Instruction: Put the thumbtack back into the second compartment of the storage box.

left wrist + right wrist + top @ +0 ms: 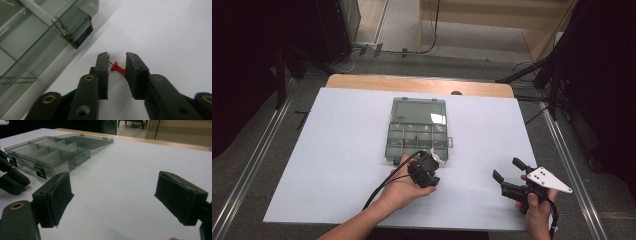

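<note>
From the high view I see my left gripper (428, 170) just in front of the near right corner of the clear compartment box (418, 131), whose lid lies open on the white table (342, 150). My right gripper (507, 176) sits well apart, off to the right, over bare table, its jaws spread.

In the left gripper view, a red pushpin (118, 68) lies on the table between my two jaws, near their tips. Its head faces the right jaw and looks to touch it or nearly so; its needle points toward the left jaw, and I cannot tell whether it touches. The jaws stand a little apart and I see no firm pinch on the pin. The box's corner and its latch (81, 33) lie just ahead and to the left of the jaw tips.

In the right gripper view, the jaws stand wide with nothing between them, only white table. The box lies ahead and to the left, and the left gripper's (11, 178) black jaws show at the left edge beside it.
</note>
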A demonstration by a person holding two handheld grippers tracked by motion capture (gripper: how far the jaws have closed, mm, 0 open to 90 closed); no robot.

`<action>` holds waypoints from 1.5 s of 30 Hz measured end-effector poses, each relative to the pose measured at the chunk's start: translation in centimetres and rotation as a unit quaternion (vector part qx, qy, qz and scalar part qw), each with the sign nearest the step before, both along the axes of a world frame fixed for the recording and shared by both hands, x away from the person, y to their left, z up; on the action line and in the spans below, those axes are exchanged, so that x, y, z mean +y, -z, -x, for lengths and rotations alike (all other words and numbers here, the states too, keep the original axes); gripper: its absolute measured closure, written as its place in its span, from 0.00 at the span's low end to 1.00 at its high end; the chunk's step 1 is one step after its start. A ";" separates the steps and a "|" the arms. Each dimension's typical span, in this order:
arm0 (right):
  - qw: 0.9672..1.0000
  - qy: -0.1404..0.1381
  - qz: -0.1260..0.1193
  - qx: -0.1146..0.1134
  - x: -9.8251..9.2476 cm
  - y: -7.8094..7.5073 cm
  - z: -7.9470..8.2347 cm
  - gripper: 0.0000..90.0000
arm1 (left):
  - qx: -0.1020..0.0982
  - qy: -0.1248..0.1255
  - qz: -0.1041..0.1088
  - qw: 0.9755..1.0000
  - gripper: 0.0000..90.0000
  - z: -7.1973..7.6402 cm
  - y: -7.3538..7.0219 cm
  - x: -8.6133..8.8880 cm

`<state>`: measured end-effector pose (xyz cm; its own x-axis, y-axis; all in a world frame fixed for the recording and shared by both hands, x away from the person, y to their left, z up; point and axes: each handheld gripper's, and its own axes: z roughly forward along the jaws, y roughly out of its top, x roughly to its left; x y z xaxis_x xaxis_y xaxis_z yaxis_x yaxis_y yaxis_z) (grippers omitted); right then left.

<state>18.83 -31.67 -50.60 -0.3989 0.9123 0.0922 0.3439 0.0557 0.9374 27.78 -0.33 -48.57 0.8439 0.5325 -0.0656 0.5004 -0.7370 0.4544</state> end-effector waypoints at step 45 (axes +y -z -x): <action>1.000 -0.002 -0.001 0.002 0.1 0.1 -0.1 0.16 | 0.008 0.075 0.016 0.997 0.93 -0.5 -0.1 1.1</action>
